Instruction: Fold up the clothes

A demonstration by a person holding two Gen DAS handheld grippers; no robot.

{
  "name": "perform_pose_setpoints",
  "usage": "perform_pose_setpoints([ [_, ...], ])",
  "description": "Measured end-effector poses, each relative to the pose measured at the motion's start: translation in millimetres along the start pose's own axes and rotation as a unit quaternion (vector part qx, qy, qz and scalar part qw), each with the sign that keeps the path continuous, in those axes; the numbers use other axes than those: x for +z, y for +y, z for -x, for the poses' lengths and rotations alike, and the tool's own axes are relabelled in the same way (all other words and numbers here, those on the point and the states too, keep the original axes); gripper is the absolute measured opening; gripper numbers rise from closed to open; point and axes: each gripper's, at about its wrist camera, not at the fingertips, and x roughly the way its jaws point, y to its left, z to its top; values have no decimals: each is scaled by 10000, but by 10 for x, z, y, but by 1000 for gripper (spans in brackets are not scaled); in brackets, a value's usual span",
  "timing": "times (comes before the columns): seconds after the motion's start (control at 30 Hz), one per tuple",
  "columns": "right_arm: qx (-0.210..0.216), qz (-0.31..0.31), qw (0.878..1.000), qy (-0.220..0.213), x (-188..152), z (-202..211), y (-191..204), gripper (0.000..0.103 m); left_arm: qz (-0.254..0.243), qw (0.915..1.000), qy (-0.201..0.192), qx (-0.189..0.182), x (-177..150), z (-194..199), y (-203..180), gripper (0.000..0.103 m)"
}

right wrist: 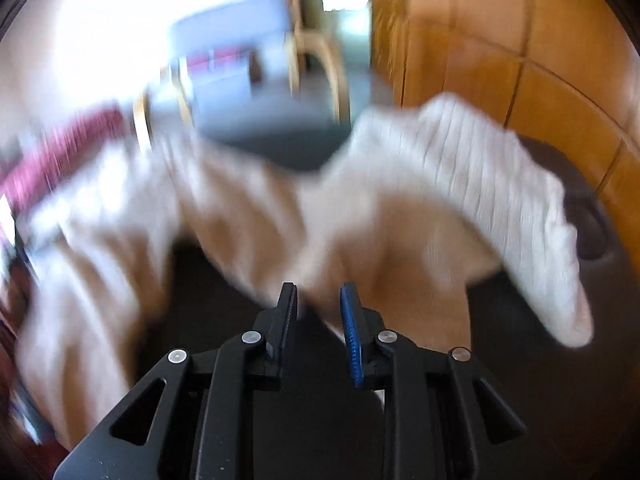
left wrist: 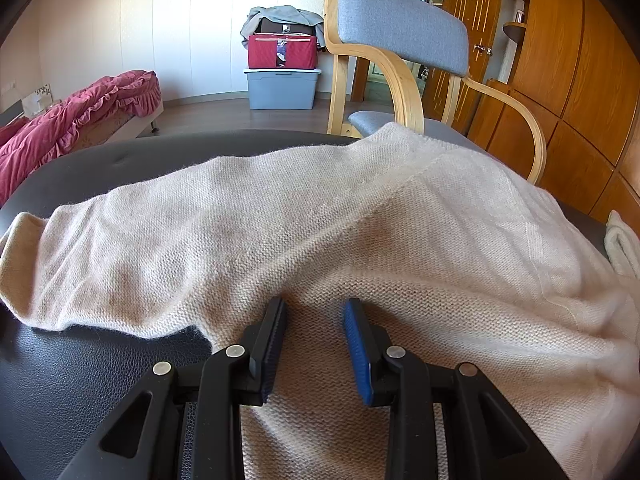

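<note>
The sweater lies spread on the dark surface, ahead of and under both hand-held grippers. The left hand-held gripper rests agape on the knit, gripping nothing; the right hand-held gripper stands parted, seemingly empty, at the blurred sleeve. Best pinch one layer near the cuff, then fold inward.

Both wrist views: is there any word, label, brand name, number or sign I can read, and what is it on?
None can be read.
Red storage bag on the grey bin: a dark patch on its front shows in the left wrist view, too small to read.
Beige sweater: no tag or print shows.
Left claw: no marking shows.
Right wrist view: blurred throughout; the right claw shows no marking.
</note>
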Motion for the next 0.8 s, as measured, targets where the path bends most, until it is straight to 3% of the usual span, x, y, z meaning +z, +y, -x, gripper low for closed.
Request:
perform_pose_setpoints([
  [0.07,257,-264,9989,-279,143,-32,35,25,-9,10000,-1,4,-1,-4,0,30],
  [0.17,-94,29,10000,13,278,-410,273,25,6,10000,0,-18,-1,-7,6,30],
  [0.43,-373,838,9908,997,272,-1721,823,24,55,10000,-2,-72,-13,0,28,30],
  [0.67,-720,619,9935,636,339,-1828,546,25,36,10000,-6,-59,-21,-5,20,30],
  [0.8,-807,554,9918,827,434,-1838,551,26,41,10000,-10,-59,-30,-3,18,30],
])
